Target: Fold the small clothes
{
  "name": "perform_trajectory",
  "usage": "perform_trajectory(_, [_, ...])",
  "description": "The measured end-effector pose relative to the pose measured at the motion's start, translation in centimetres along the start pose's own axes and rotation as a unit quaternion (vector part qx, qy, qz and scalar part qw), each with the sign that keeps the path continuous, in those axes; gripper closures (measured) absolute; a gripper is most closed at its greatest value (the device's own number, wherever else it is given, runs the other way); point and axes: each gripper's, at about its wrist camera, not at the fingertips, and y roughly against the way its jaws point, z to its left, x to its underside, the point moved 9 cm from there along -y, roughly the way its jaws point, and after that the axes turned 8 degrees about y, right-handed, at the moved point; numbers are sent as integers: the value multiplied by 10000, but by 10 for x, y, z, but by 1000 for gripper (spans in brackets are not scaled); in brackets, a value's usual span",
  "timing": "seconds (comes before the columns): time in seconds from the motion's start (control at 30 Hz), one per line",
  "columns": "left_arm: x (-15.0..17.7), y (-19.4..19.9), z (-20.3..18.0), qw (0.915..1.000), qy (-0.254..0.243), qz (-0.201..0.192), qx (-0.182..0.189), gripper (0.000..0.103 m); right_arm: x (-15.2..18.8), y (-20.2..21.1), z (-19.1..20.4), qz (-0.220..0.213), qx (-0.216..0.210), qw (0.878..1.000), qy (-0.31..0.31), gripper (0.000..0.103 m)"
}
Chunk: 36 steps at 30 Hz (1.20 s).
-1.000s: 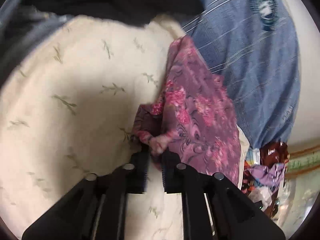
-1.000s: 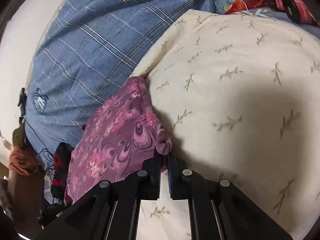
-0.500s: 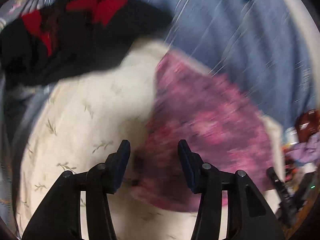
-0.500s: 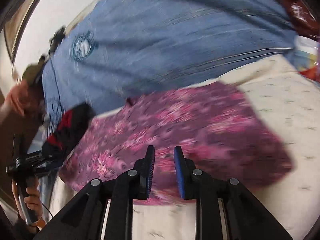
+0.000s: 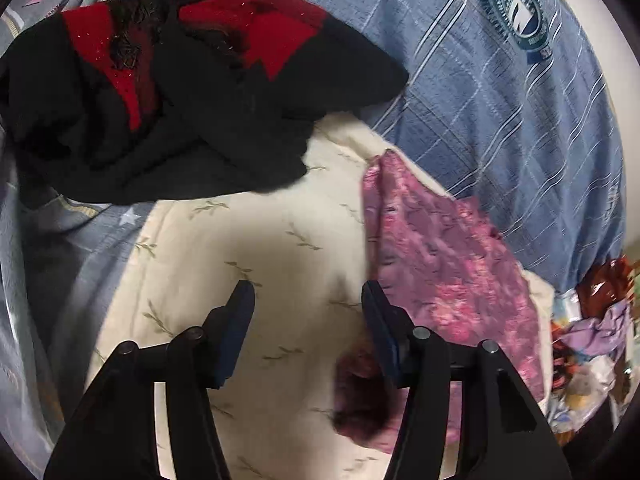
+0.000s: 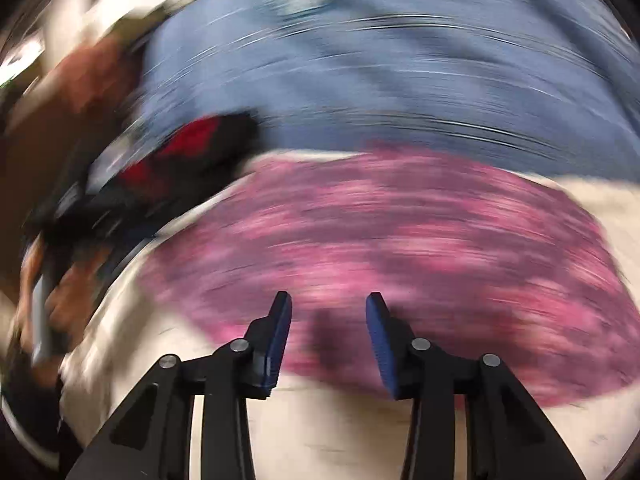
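Note:
A pink-purple floral garment (image 5: 444, 268) lies folded on a cream leaf-print pillow (image 5: 248, 248), to the right of my left gripper (image 5: 308, 300). That gripper is open over bare pillow, with nothing between its fingers; its right finger stands at the cloth's left edge. In the blurred right wrist view the same garment (image 6: 400, 240) spreads flat beyond my right gripper (image 6: 328, 312), whose jaws are opening with nothing between them. A black and red garment (image 5: 168, 92) lies crumpled at the pillow's far left.
A blue plaid sheet (image 5: 500, 100) with a round crest covers the bed behind the pillow. Colourful packets (image 5: 592, 328) sit at the right edge. In the right wrist view a person's hand (image 6: 44, 300) shows at the left, blurred.
Both grippers let go of the floral garment and opened. The left one moved left off the cloth onto bare pillow. The right one swung and rolled around, so the garment now lies spread before it.

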Motion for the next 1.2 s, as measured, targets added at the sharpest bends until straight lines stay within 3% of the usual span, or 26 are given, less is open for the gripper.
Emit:
perform_trajectory(0.13, [-8,-4,11,9995,-143,50,-273,49,-20,-35,70,59,-441,9959,782,62])
perform_trajectory(0.23, [-13,3,21,9999,12,67,-97,49,-33,-59,83,90,-552,9959,704,62])
perform_trajectory(0.33, [-17,5,26,9999,92,105,79,49,-16,-85,99,552,-1098,9906,598,60])
perform_trajectory(0.4, [-17,5,26,9999,85,97,64,49,-11,-80,100,464,-1035,9905,776,60])
perform_trajectory(0.47, [-15,2,22,9998,43,181,86,49,-12,-71,95,458,-1083,9915,565,64])
perform_trajectory(0.57, [-10,-6,7,9992,25,330,245,49,-12,-54,84,254,-470,9956,772,61])
perform_trajectory(0.67, [-9,-17,-19,9975,-155,539,439,37,-2,-49,91,262,-67,9916,1262,60])
perform_trajectory(0.73, [-14,-30,-37,9958,-340,727,433,37,2,-48,98,241,146,9868,1597,58])
perform_trajectory(0.97, [-18,-78,-82,9799,-1227,1569,103,33,8,-52,114,203,935,9639,2483,53])
perform_trajectory(1.13, [-16,-90,-96,9683,-1718,1815,-45,32,-1,-69,112,213,1114,9609,2526,53])
perform_trajectory(1.17, [-16,-91,-98,9670,-1782,1819,-62,34,-4,-73,107,211,1145,9611,2505,53])
perform_trajectory(1.2, [-16,-92,-100,9663,-1845,1797,-60,61,-8,-81,102,222,1155,9617,2477,55])
